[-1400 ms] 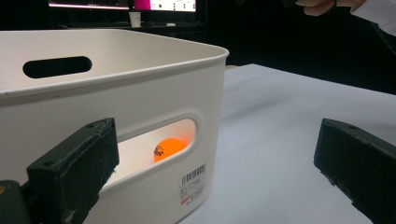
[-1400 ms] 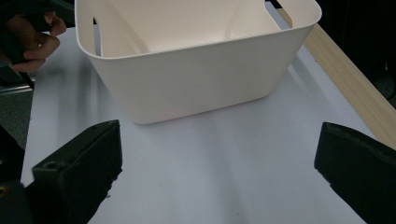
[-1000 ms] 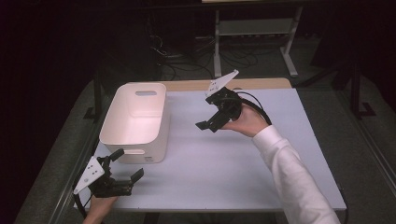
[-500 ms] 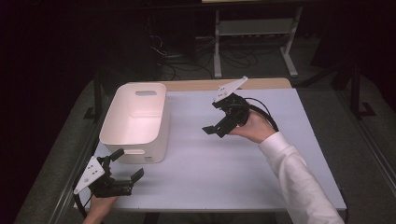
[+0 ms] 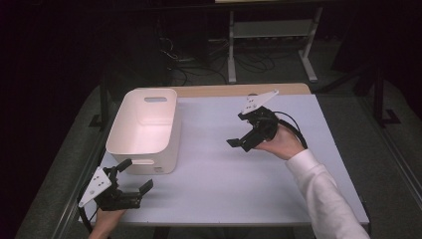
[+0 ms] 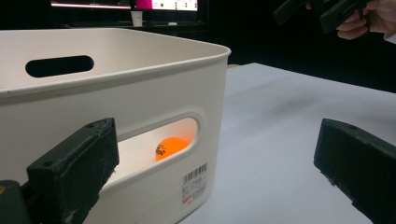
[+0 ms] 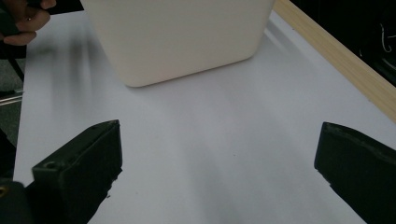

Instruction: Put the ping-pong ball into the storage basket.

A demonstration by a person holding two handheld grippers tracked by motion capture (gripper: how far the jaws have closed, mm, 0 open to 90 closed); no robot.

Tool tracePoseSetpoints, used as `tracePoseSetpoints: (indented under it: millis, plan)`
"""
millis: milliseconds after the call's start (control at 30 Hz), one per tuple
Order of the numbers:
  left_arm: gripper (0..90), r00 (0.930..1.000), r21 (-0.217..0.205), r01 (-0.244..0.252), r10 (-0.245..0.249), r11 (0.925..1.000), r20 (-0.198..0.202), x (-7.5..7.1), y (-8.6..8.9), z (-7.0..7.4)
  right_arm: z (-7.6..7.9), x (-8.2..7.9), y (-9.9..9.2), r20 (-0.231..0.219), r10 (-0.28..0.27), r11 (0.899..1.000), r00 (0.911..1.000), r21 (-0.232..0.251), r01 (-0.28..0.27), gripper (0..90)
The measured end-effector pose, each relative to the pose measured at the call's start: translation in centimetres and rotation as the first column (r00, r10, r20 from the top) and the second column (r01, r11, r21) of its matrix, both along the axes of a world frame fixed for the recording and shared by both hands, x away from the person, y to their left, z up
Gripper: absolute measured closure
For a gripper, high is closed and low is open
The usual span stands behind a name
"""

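High view: right gripper (image 5: 242,138) above bare table (image 5: 224,184), beside bin (image 5: 144,130).

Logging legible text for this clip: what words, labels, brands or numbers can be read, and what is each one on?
None can be read.
Barcode sticker on the white bin's near wall, left gripper view: bars and red print, too small to read.
Dark mark on the orange ball seen through the bin's handle slot: blurred.
Lit screen strip behind the bin: unreadable.
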State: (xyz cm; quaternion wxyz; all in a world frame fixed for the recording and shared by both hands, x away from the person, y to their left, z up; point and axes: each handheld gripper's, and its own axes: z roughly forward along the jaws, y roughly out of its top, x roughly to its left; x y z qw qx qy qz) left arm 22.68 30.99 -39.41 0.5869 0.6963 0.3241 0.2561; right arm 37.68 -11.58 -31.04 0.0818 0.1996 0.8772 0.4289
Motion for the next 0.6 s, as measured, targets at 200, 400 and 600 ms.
tracePoseSetpoints:
  millis: [200, 400, 600]
  plan:
    - [0.0, 1.0, 0.0, 0.0, 0.0, 1.0, -0.002, 0.0, -0.1, 0.0, -0.3, -0.5, -1.5, 0.006, -0.026, 0.999, 0.9996, 0.03, 0.026, 0.5]
    - [0.0, 1.0, -0.002, -0.002, 0.002, 1.0, -0.004, 0.0, -0.1, 0.0, -0.8, -1.2, -2.7, 0.006, -0.057, 0.997, 0.9983, 0.055, 0.057, 0.5]
    - [0.0, 1.0, 0.001, -0.002, 0.002, 1.0, -0.003, 0.0, -0.1, 0.0, -1.5, -1.9, -3.8, -0.002, -0.085, 0.992, 0.9964, 0.089, 0.085, 0.5]
